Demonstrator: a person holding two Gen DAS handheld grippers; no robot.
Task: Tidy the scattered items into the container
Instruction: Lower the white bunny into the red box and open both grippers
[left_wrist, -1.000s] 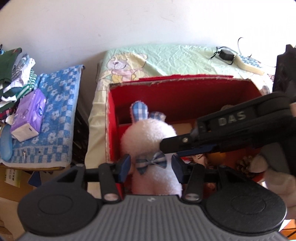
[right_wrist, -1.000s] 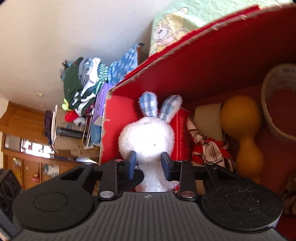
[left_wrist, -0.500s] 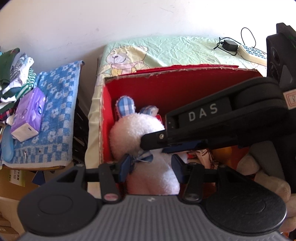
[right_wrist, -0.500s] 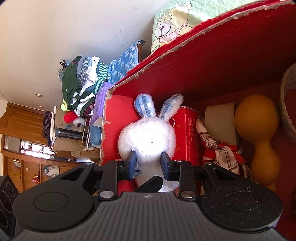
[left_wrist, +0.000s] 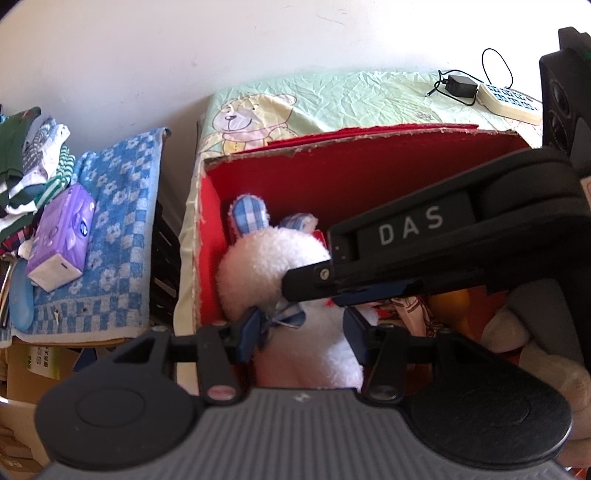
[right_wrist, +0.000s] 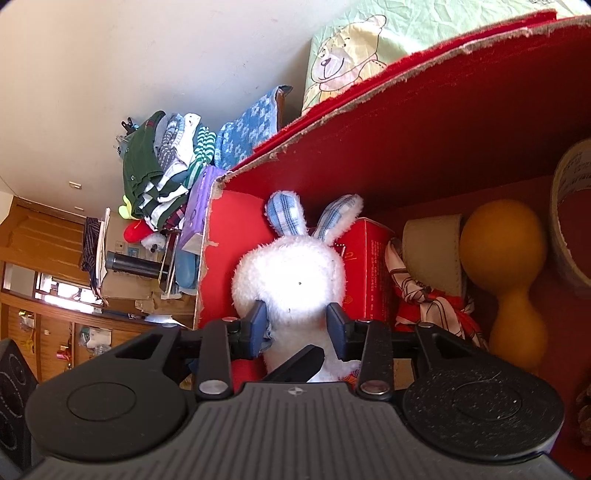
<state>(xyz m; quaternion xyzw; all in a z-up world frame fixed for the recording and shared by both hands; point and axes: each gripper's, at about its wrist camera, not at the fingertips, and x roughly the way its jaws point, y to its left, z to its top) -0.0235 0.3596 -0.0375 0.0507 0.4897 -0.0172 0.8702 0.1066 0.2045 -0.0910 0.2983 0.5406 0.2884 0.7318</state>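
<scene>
A white plush bunny (left_wrist: 266, 266) with blue checked ears and a bow stands upright in the left corner of the red cardboard box (left_wrist: 369, 177). My left gripper (left_wrist: 301, 332) is shut on its body just below the bow. The right gripper's black finger (left_wrist: 306, 280) reaches in from the right, against the bunny's head. In the right wrist view the bunny (right_wrist: 291, 269) faces away, inside the box (right_wrist: 443, 110). My right gripper (right_wrist: 297, 321) flanks its neck. Its jaws are opening, but the pads still touch the fur.
Inside the box lie a red carton (right_wrist: 369, 273), a patterned cloth (right_wrist: 432, 302), a beige cup (right_wrist: 432, 243), an orange gourd (right_wrist: 506, 258) and a tape roll (right_wrist: 569, 206). Left of the box, a purple tissue pack (left_wrist: 62, 232) rests on a blue towel (left_wrist: 122, 221).
The bunny has shifted left towards the box's corner wall. The right gripper's arm now crosses higher over it, and the right pads stand slightly wider apart.
</scene>
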